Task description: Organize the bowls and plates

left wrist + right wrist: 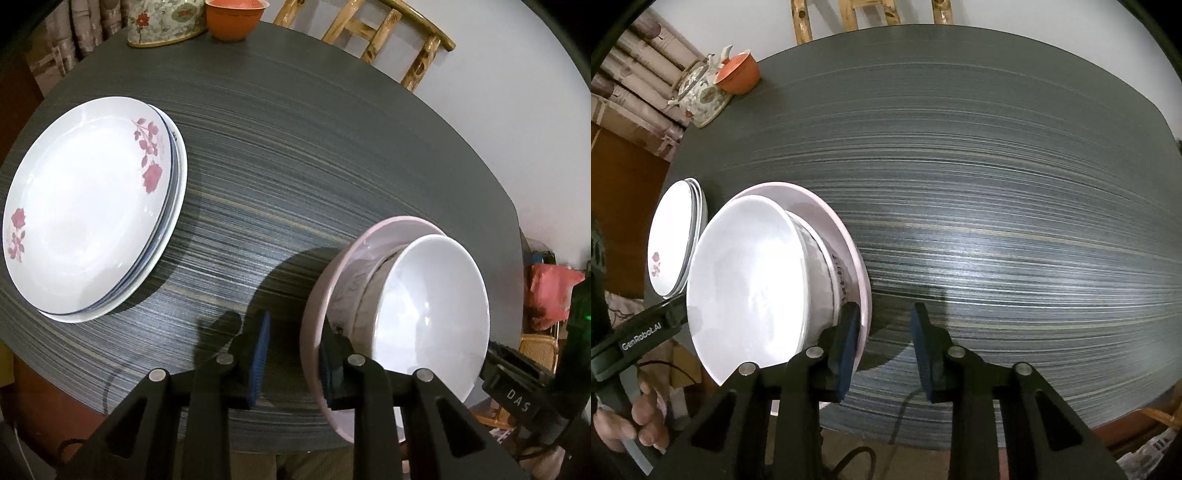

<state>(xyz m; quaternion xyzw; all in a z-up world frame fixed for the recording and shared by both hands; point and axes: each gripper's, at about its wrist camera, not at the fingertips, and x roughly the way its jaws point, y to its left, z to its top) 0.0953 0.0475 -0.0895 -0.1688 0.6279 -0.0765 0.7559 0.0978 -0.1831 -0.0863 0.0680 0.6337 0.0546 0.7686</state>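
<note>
Table top (295,177): matt, dark, finely streaked laminate-like surface. Stacked plates (88,206) and white bowl (428,314): smooth glossy glazed ware, showing highlights. Orange cup (232,18): smooth, duller sheen. Gripper fingers (260,354): matt black plastic, ribbed blue rubbery pads, bare metal pins. Chair (388,33): varnished bamboo-like wood.

The dark striped surface (997,184) carries a stack of white flowered plates (85,206), a pale pink dish (321,302) with bowls nested in it, and, at the far edge, a flowered teapot (701,92) touching an orange bowl (738,75).
</note>
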